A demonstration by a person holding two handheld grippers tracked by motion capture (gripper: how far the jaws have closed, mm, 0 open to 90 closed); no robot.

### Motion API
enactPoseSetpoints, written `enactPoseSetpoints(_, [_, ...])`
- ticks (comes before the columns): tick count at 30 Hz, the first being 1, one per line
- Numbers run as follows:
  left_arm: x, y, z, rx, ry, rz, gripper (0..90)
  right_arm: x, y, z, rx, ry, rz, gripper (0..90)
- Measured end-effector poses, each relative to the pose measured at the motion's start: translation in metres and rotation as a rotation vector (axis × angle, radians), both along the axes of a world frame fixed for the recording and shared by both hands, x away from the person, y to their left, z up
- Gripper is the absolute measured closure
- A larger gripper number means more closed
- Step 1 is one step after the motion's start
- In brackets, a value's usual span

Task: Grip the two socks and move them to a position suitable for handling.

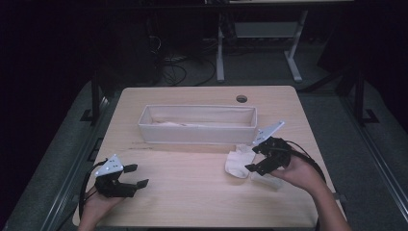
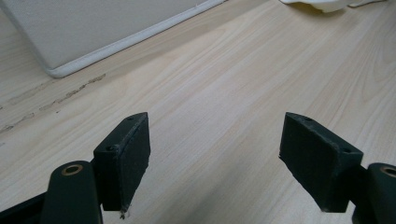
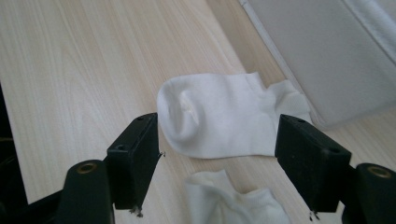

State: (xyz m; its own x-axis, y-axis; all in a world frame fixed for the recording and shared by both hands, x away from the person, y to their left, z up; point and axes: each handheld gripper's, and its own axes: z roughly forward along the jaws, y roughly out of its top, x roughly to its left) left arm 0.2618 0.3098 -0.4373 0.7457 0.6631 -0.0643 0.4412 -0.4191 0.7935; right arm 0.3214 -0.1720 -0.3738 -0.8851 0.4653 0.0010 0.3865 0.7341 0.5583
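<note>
We see a white sock lying flat on the bench, just in front of the near right corner of a long white fabric bin. In the right gripper view its rounded toe end points toward the left finger, and its far end lies close to the wall of the bin. A second white sock lies nearer to us, low between the two black fingers, apart from the first by a strip of bare wood. From above, the first sock shows as a pale crumpled patch, and the second sock lies under the right hand.

The right gripper hovers right over that sock, held in the person's right hand at the right side of the bench. Its fingers stand wide apart with the sock between and beyond them; we see no pad pressing on the cloth.

The left gripper rests in the person's left hand near the front left corner, well apart from both socks. Its fingers are likewise spread, with bare wood between them; the bin's rounded corner lies ahead of them.

Inside the bin, pale cloth lies along the bottom; what it is we cannot tell.
</note>
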Motion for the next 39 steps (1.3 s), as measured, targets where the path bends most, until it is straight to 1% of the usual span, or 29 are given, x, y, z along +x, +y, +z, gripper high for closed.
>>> enactPoseSetpoints(2, [0.000,0.000,0.000,0.000,0.001,-0.001,24.5,0.005,0.006,-0.006,-0.020,0.012,0.007,31.0])
enactPoseSetpoints(3, [0.000,-0.001,0.000,0.000,0.001,-0.001,24.5,0.005,0.006,-0.006,-0.020,0.012,0.007,31.0])
enactPoseSetpoints(4, [0.000,0.000,0.000,0.000,0.001,-0.002,24.5,0.009,0.009,-0.009,-0.027,0.016,0.010,31.2])
enactPoseSetpoints(9, [0.000,0.000,0.000,-0.003,0.001,0.001,24.5,0.015,0.016,-0.017,-0.051,0.026,0.021,32.6])
enactPoseSetpoints(11, [0.000,0.000,0.000,-0.004,0.001,0.000,24.5,0.017,0.017,-0.018,-0.053,0.027,0.022,33.1])
enactPoseSetpoints(13, [0.000,0.001,0.000,-0.004,0.000,0.001,24.5,0.020,0.021,-0.021,-0.053,0.039,0.027,33.9])
enactPoseSetpoints(20, [0.000,0.003,0.001,-0.013,-0.002,0.008,24.5,0.026,0.028,-0.028,-0.066,0.047,0.037,36.7])
enactPoseSetpoints(21, [0.000,0.003,0.001,-0.016,-0.003,0.008,24.4,0.028,0.030,-0.031,-0.079,0.047,0.041,37.6])
enactPoseSetpoints(23, [0.000,0.003,0.001,-0.014,-0.002,0.007,24.4,0.029,0.031,-0.032,-0.081,0.051,0.041,37.8])
enactPoseSetpoints(24, [0.000,0.003,0.001,-0.014,-0.001,0.007,24.4,0.032,0.033,-0.036,-0.097,0.054,0.047,38.2])
enactPoseSetpoints(27, [0.000,0.003,0.001,-0.013,-0.001,0.007,24.4,0.034,0.034,-0.040,-0.107,0.065,0.046,39.1])
enactPoseSetpoints(28, [0.000,0.003,0.001,-0.014,-0.002,0.007,24.5,0.036,0.034,-0.044,-0.123,0.071,0.043,39.4])
enactPoseSetpoints(32, [0.000,0.003,0.001,-0.014,-0.004,0.007,24.4,0.040,0.036,-0.049,-0.141,0.077,0.041,41.1])
enactPoseSetpoints(36, [-0.001,0.003,0.001,-0.016,-0.005,0.007,24.5,0.043,0.038,-0.055,-0.167,0.084,0.040,46.0])
enactPoseSetpoints(38, [-0.001,0.003,0.001,-0.016,-0.005,0.007,24.4,0.044,0.039,-0.058,-0.182,0.085,0.042,47.3])
enactPoseSetpoints(39, [-0.001,0.003,0.001,-0.016,-0.005,0.007,24.5,0.044,0.039,-0.058,-0.182,0.085,0.042,47.3])
